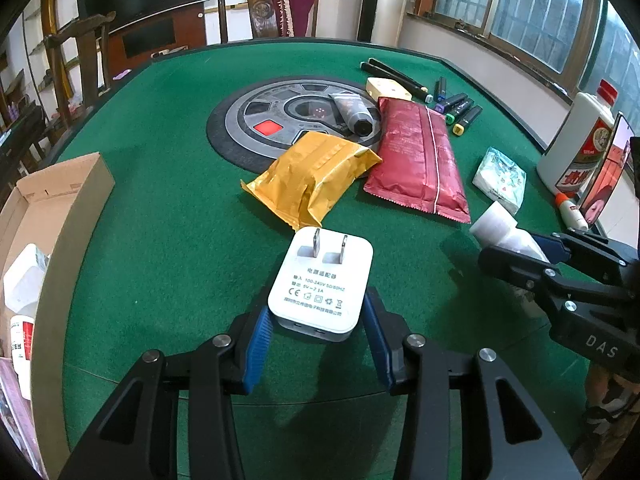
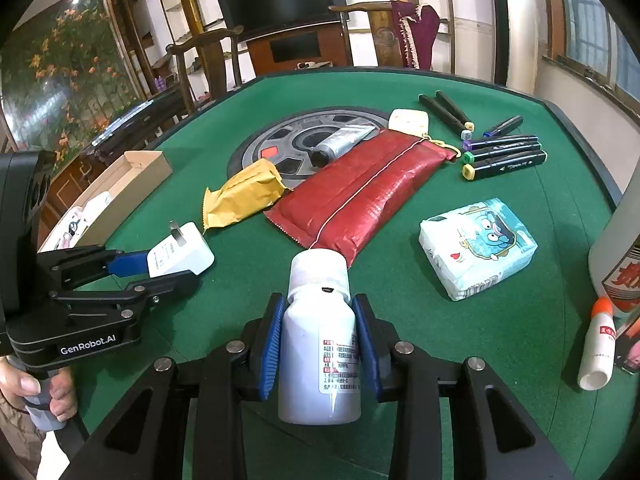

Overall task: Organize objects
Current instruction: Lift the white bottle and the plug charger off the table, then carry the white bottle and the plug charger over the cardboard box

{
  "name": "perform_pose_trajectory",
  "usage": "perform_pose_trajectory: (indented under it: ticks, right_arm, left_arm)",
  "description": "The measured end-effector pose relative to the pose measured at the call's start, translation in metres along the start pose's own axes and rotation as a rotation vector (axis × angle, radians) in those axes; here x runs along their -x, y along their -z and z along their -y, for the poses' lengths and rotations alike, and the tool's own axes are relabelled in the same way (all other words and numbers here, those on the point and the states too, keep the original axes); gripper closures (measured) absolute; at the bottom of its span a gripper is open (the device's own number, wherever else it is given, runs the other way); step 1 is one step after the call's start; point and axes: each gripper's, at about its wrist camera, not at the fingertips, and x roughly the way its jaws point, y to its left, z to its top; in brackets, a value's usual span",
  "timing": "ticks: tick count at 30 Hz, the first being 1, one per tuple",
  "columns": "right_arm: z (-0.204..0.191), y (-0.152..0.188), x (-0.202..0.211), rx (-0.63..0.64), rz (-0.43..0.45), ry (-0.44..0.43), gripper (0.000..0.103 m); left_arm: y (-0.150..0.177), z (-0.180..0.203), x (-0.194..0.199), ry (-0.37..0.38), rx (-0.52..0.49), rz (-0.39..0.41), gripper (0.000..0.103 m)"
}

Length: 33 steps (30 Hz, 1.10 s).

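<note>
Green table (image 1: pixel 160 200): gold packet (image 1: pixel 312 176) just beyond left tool's (image 1: pixel 316 344) charger (image 1: pixel 320 280).

White charger (image 1: pixel 320 284) reads "100-240V", seemingly "5V 2.1A"; left gripper (image 2: pixel 160 270) "GenRobot.AI".

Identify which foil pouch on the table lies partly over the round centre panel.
The gold pouch; its far end overlaps the panel. The red pouch lies beside it.
</note>
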Motion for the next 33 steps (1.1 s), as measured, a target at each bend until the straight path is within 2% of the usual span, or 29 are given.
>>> perform_pose_trajectory:
  ticks: [14,17,27,33]
  right_arm:
    - [-0.025,-0.009,0.003,-0.061,0.056,-0.07,0.066]
    - [-0.033,-0.012,0.003,-0.075,0.065,-0.098,0.066]
    - [-0.049,-0.012,-0.001,-0.07,0.058,-0.112,0.066]
    - [-0.064,-0.017,0.003,-0.058,0.065,-0.135,0.066]
  left_arm:
    - [0.001,-0.016,0.01,0.024,0.05,0.02,0.061]
    - [0.002,-0.022,0.017,0.014,0.056,0.032,0.061]
    - [0.008,-0.043,0.033,-0.008,0.116,0.048,0.06]
    - [0.01,-0.054,0.057,-0.025,0.132,0.091,0.06]
